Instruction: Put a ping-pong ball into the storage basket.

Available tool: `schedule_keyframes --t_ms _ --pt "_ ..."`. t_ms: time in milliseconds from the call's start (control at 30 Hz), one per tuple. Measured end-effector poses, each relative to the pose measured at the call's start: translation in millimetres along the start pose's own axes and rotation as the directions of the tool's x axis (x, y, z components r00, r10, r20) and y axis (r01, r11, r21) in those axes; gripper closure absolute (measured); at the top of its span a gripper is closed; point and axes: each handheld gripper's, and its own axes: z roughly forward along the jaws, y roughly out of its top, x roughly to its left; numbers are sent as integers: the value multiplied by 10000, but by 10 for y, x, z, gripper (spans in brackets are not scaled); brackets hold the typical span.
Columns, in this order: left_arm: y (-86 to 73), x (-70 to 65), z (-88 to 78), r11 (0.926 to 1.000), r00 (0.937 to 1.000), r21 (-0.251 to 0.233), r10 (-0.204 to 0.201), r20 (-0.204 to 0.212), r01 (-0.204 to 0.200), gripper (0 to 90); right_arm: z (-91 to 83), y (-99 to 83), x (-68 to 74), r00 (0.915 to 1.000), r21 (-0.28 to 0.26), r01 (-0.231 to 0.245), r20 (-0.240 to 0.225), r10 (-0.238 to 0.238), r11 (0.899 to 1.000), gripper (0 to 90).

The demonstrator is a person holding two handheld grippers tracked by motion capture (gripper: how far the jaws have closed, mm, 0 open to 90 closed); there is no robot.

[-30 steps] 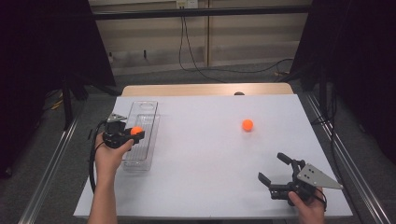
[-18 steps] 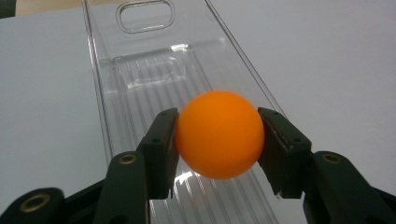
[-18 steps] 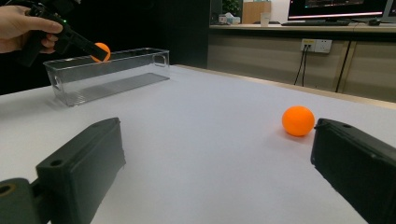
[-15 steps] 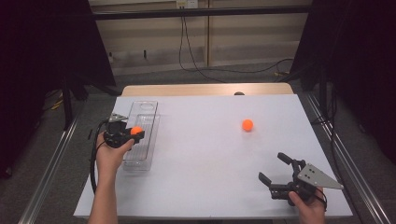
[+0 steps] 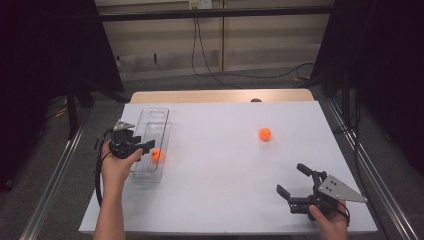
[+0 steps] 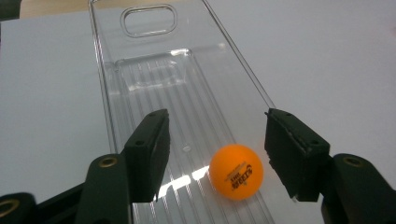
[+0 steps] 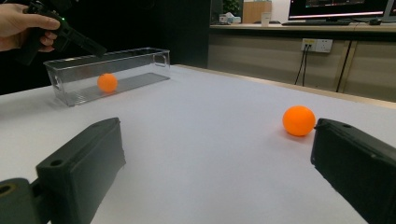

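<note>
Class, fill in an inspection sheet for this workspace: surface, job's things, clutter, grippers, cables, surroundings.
Surface: white table, bare around the items.
Job's things: orange ball lying in the clear bin; second orange ball loose on the table.
Clutter: nothing seen.
Grippers: left hand-held gripper above the bin, jaws just opened, clear of the ball; right hand-held gripper open near the table's front right.
Cables: black cable trailing from the left hand-held gripper; floor cables beyond the table.
Surroundings: dark curtains at both sides.

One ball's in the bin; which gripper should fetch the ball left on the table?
Right, probably. The right gripper is open and empty, facing the loose orange ball on its half. The left gripper, jaws just opened, hangs over the clear bin holding the dropped ball.
</note>
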Motion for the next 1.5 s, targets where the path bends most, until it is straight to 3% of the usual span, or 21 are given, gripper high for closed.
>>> schedule_keyframes --t_ms 400,767,1100,1500 --pt "29 -114 -32 9999 9992 -151 3 390 3 312 2 1 1 10000 16 46 -20 -46 10000 21" --pt "75 -249 -33 9992 9966 -153 385 726 -375 287 9 1 10 10000 41 28 -53 -28 10000 21" --pt "108 -335 11 9990 9954 -100 447 843 -440 228 6 2 7 10000 29 35 -69 -35 10000 21" --pt "142 -442 46 9979 9893 -114 639 1309 -630 178 10 1 9 10000 50 35 -75 -34 10000 21"
